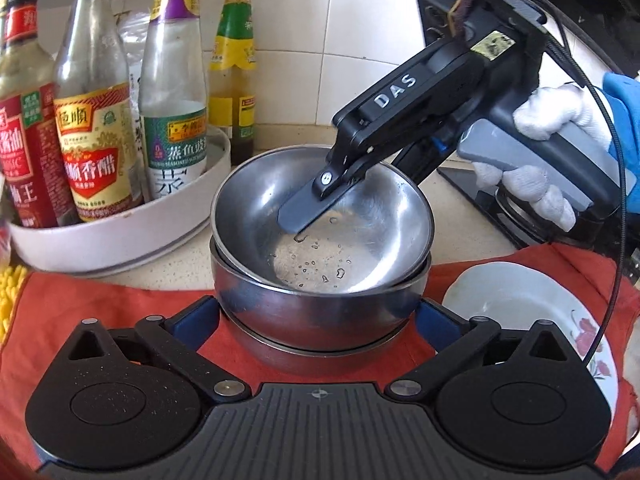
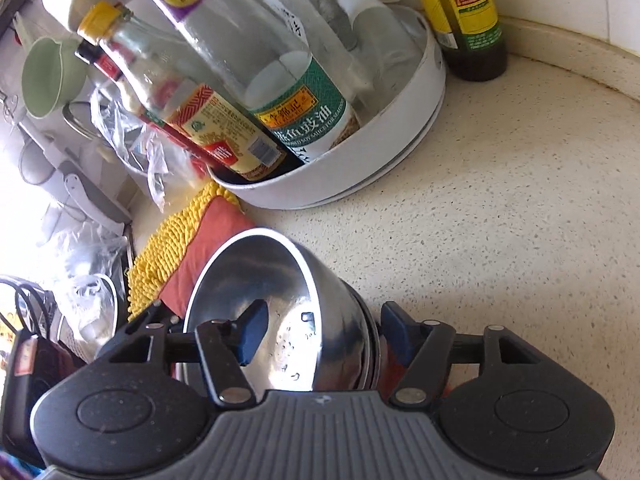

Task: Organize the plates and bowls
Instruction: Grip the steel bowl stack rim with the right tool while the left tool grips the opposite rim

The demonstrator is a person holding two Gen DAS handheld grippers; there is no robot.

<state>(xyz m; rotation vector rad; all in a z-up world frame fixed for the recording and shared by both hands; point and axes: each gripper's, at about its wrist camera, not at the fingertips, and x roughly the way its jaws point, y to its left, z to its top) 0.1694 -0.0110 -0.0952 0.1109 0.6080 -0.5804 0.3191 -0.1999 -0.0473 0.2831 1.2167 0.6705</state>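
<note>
A: Steel on steel: your upper steel bowl [image 1: 320, 216] sits nested in the lower steel bowl [image 1: 316, 312], tilted a little, with water drops on its bottom. The stack stands on the red cloth [image 1: 100, 320] at the back edge of that cloth, just in front of the bare speckled counter [image 2: 500, 200].

B: And my left gripper [image 1: 318, 320]?

A: Released. Its blue fingers stand wide on either side of the lower bowl, and I see no pad pressing on the metal.

B: The right one?

A: Your right gripper [image 2: 320, 332] straddles the far wall of the upper bowl: one finger [image 2: 254, 330] is inside, over the wet bottom, the other outside the rim. Both pads stand off the steel, so it is let go as well. Your white-gloved hand [image 1: 548, 152] is wrapped round its grey handle.

B: Anything else from the set?

A: A white plate with red flowers [image 1: 532, 316] lies on the cloth's right side, near the bowls but apart from them. The round white tray [image 1: 120, 240] of sauce bottles stands on the counter beyond the cloth's left back corner, and a yellow-capped bottle [image 1: 234, 68] stands alone against the tiled wall.
</note>
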